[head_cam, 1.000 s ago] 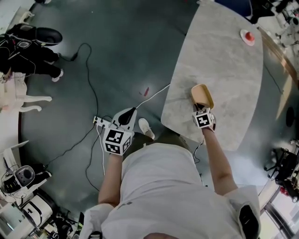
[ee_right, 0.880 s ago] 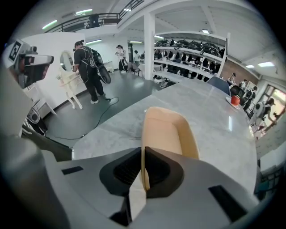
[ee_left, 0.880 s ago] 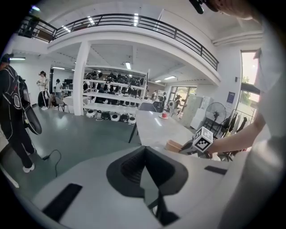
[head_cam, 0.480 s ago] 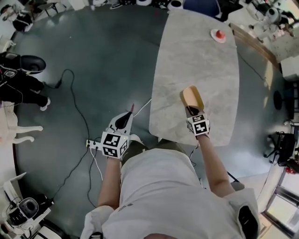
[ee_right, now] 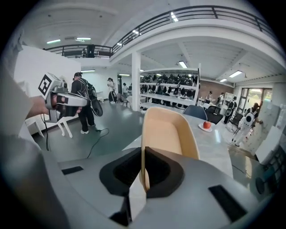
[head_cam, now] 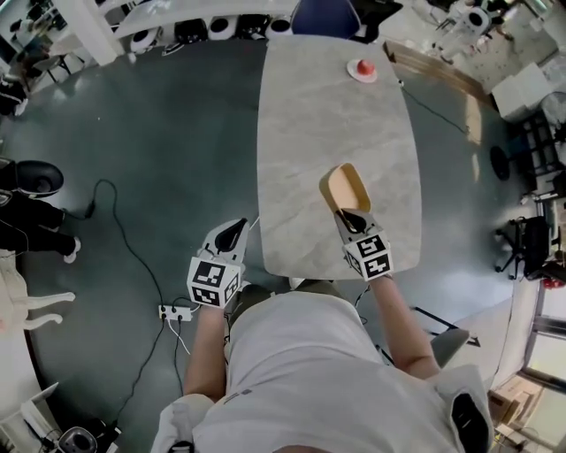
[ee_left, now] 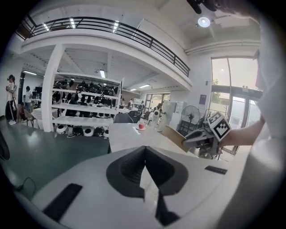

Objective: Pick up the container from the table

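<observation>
The container (head_cam: 344, 188) is a shallow tan oblong dish. My right gripper (head_cam: 351, 218) is shut on the dish's near rim and holds it up over the near part of the marble table (head_cam: 301, 133). In the right gripper view the rim stands on edge between the pads (ee_right: 153, 172) and the container (ee_right: 167, 132) reaches away from the jaws. My left gripper (head_cam: 232, 233) hangs over the floor just left of the table's near corner, shut, with nothing in it. In the left gripper view its jaws meet in a line and the table lies ahead.
A small white plate with a red fruit (head_cam: 362, 68) sits at the table's far end. A chair (head_cam: 325, 16) stands beyond it. A power strip (head_cam: 175, 311) and cables lie on the floor to the left. Shelves and equipment line the far side of the room.
The right gripper has risen with the container, which now hangs above the tabletop. The left gripper has moved up and toward the table's edge.
</observation>
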